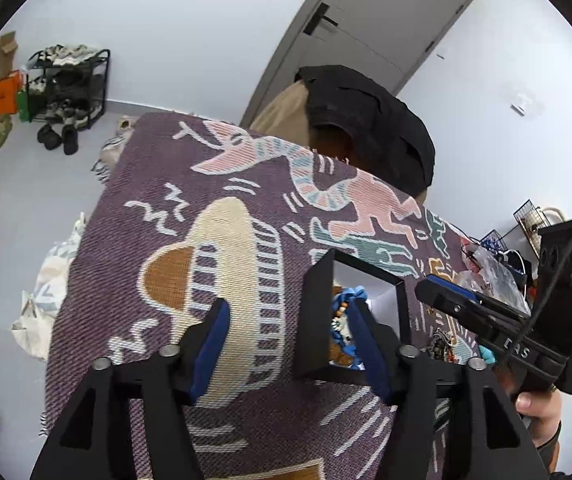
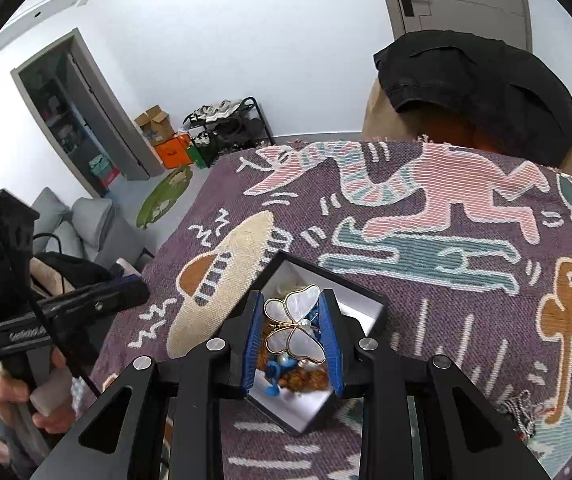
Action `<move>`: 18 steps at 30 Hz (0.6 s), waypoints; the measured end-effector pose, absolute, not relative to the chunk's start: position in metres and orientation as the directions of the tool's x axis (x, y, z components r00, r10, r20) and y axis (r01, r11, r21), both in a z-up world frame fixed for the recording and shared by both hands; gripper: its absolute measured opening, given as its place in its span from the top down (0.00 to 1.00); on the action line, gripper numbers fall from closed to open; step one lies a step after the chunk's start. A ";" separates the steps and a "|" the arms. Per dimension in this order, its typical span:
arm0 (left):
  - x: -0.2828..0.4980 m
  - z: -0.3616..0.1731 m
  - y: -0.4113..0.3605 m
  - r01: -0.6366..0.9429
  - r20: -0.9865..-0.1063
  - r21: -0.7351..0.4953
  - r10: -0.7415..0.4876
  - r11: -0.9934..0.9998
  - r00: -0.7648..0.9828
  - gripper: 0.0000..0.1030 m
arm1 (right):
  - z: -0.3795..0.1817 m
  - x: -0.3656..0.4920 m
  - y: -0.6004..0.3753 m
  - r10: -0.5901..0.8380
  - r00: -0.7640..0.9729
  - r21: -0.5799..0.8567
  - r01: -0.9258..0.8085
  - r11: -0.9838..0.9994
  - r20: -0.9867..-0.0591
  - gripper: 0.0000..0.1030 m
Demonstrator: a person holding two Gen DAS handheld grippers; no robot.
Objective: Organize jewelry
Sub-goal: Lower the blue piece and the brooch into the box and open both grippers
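Blue pads [image 2: 328,344] of my right gripper [image 2: 292,334] fill the lower middle of the right wrist view, pinching a butterfly brooch [image 2: 294,330] with pearly white wings and a gold rim. One pad presses each side of it, at 9 and 3 o'clock of the brooch. I hold it directly over the open black box [image 2: 366,300], whose white lining shows behind and below the wings. Inside that box, under the brooch, lie amber beads [image 2: 306,378] and a blue piece [image 2: 273,376], heaped toward 6 o'clock.

My left gripper [image 1: 290,346] has its jaws spread wide. Its left pad hangs above the cream hat shape of the patterned purple blanket [image 1: 125,248]; its right pad [image 1: 360,332] sits at the near rim of the same box [image 1: 318,320], which appears at 4 o'clock in the left wrist view, with a tangle of blue and brown jewelry [image 1: 342,320] showing inside. Whether that pad touches the box I cannot tell.

From the left wrist view my right gripper [image 1: 430,292] enters at 3 o'clock, its tips reaching toward the box's far corner. Beyond the blanket at 12 o'clock, dark clothing [image 1: 370,120] drapes over something tan, with a grey door [image 1: 386,20] behind. A shoe rack [image 1: 69,84] stands at 10 o'clock against the wall.
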State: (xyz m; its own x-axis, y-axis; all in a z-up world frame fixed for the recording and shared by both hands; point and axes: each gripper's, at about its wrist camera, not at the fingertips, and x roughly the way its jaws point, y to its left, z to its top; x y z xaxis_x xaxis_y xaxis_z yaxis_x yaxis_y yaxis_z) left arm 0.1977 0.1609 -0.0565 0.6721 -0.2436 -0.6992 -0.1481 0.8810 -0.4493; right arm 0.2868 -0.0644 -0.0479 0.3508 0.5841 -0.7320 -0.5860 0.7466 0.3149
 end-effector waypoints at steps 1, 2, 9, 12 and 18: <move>0.195 -0.056 0.162 -0.153 -0.699 -0.445 -0.235 0.882 0.675 0.27 | -0.049 0.288 -0.061 0.576 0.352 0.309 -0.583 0.752 -0.738 0.71; 0.194 -0.056 0.164 -0.157 -0.699 -0.441 -0.229 0.884 0.677 0.25 | -0.051 0.290 -0.058 0.560 0.345 0.303 -0.573 0.762 -0.753 0.68; 0.185 -0.051 0.166 -0.156 -0.680 -0.443 -0.217 0.883 0.700 0.18 | -0.049 0.290 -0.077 0.535 0.358 0.313 -0.518 0.796 -0.765 0.36; 0.185 -0.052 0.162 -0.149 -0.676 -0.454 -0.231 0.878 0.699 0.18 | -0.045 0.286 -0.094 0.523 0.377 0.311 -0.495 0.811 -0.764 0.36; 0.184 -0.048 0.144 -0.123 -0.668 -0.454 -0.246 0.883 0.702 0.18 | -0.036 0.278 -0.128 0.501 0.408 0.305 -0.456 0.836 -0.764 0.36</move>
State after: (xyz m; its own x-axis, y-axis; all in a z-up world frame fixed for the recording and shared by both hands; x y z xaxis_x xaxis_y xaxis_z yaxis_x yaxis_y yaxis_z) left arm 0.1838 0.1436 -0.0475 0.7020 -0.2457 -0.6684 -0.1232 0.8826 -0.4538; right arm 0.2781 -0.1280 -0.0365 0.4076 0.5009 -0.7635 -0.4561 0.8360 0.3050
